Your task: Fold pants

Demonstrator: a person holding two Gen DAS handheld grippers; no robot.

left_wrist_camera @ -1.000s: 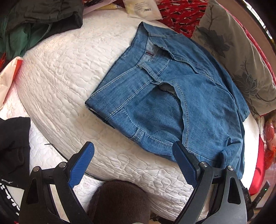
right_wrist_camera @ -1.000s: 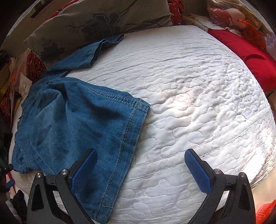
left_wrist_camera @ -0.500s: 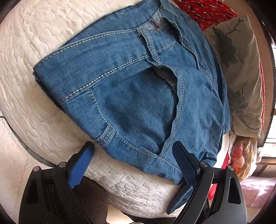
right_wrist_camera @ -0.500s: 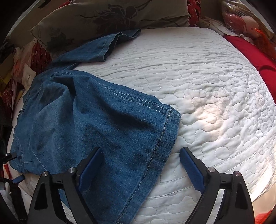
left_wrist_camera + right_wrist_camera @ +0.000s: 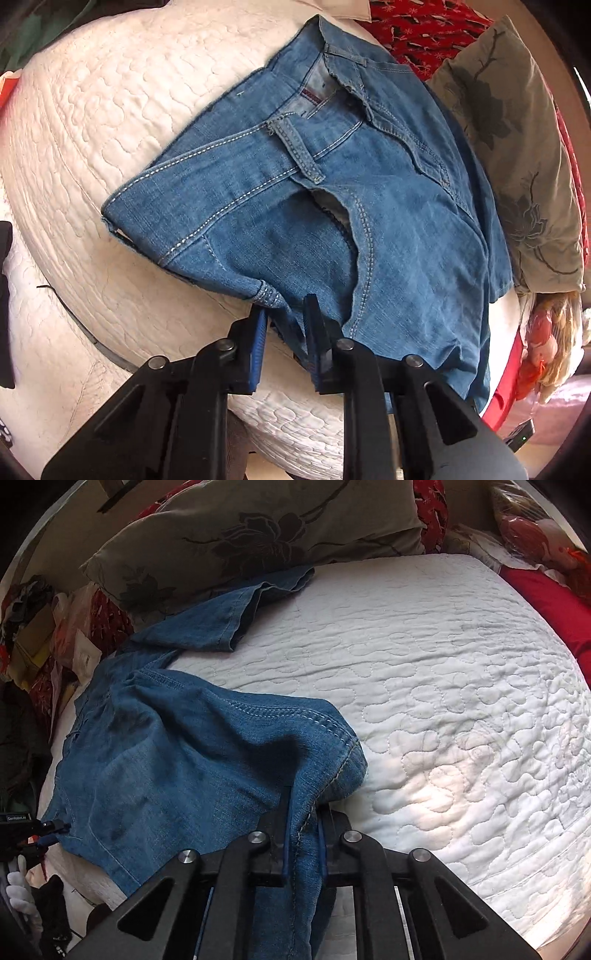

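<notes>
Both claws are clamping denim: the left gripper (image 5: 284, 332) is closing on the near waistband-side edge of the pants (image 5: 332, 206) at six o'clock, the right gripper (image 5: 303, 834) pinches a leg hem, and the soft, weighty jeans on the white quilt (image 5: 443, 701) should drape, so seams give the firmest hold.

pants (image 5: 332, 206) on the quilted mattress (image 5: 103, 122), pillow (image 5: 517, 147) behind them against the far edge

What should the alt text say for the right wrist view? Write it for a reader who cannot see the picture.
The right claw is shut on the hem edge of a blue jeans leg, bunching the denim up off a white quilted mattress. The other leg trails toward a grey flowered pillow at the back.
</notes>
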